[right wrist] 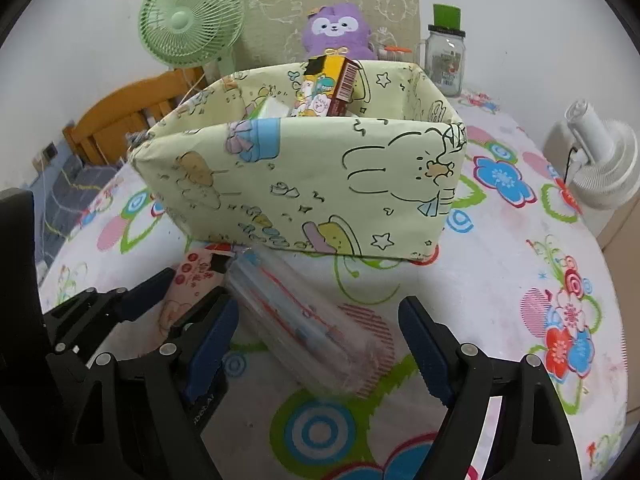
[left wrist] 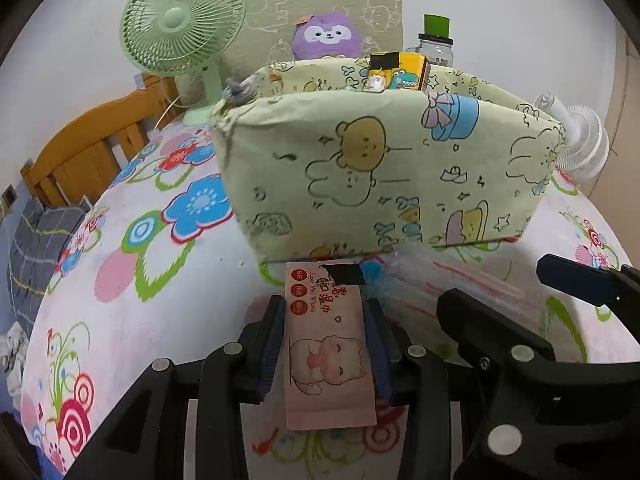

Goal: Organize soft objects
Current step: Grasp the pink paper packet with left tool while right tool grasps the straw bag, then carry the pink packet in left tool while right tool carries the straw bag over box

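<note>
A pale green fabric storage box [left wrist: 384,168] with cartoon animals stands on the flowered table; the right wrist view shows the box [right wrist: 304,184] holding a yellow tissue pack [right wrist: 320,88] and a brown carton. My left gripper [left wrist: 326,340] is shut on a pink wet-wipes pack [left wrist: 326,356], just in front of the box. My right gripper [right wrist: 316,344] stands open over a clear plastic packet [right wrist: 304,320] with red lines, lying on the cloth between its fingers [right wrist: 424,348] and touching neither. The wipes pack [right wrist: 192,280] and left gripper show at the left there.
Behind the box sit a purple plush toy [left wrist: 326,36], a green desk fan [left wrist: 182,24], a glass jar with a green lid [left wrist: 436,42] and a white fan [right wrist: 600,160]. A wooden chair [left wrist: 92,152] stands at the table's left edge.
</note>
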Motion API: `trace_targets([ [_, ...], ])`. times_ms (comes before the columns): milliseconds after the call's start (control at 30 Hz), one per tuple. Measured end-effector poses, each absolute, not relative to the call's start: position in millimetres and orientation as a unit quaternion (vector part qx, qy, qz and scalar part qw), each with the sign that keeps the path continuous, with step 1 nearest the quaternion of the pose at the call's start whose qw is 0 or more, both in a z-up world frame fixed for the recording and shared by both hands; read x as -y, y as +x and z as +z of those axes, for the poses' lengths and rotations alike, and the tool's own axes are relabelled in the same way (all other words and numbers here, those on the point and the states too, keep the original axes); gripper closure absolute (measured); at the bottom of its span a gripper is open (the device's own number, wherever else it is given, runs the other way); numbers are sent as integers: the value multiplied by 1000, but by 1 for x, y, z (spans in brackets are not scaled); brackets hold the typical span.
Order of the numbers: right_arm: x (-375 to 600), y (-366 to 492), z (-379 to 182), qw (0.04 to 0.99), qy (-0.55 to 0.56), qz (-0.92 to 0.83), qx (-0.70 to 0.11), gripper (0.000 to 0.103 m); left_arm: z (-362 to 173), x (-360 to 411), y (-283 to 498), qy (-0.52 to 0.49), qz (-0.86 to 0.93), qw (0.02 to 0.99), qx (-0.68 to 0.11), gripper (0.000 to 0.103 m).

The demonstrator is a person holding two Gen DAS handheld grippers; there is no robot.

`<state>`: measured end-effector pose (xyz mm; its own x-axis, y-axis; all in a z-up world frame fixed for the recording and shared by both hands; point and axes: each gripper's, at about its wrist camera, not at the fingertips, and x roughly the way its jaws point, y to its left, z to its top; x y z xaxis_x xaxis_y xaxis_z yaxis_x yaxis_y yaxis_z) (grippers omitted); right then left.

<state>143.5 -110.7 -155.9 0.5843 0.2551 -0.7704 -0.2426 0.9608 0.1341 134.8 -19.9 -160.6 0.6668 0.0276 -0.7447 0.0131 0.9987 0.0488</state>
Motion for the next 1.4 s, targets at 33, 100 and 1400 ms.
trace_targets([
  [33, 111, 146, -157, 889, 9, 141, -435, 19, -161, 20, 135, 26, 4, 913, -408, 63],
  [100, 109, 148, -159, 887, 13, 146, -438, 21, -161, 19, 133, 29, 3, 913, -408, 63],
  [1400, 121, 72, -65, 934, 34, 111, -339, 83, -64, 33, 63, 16, -22, 949, -315, 63],
])
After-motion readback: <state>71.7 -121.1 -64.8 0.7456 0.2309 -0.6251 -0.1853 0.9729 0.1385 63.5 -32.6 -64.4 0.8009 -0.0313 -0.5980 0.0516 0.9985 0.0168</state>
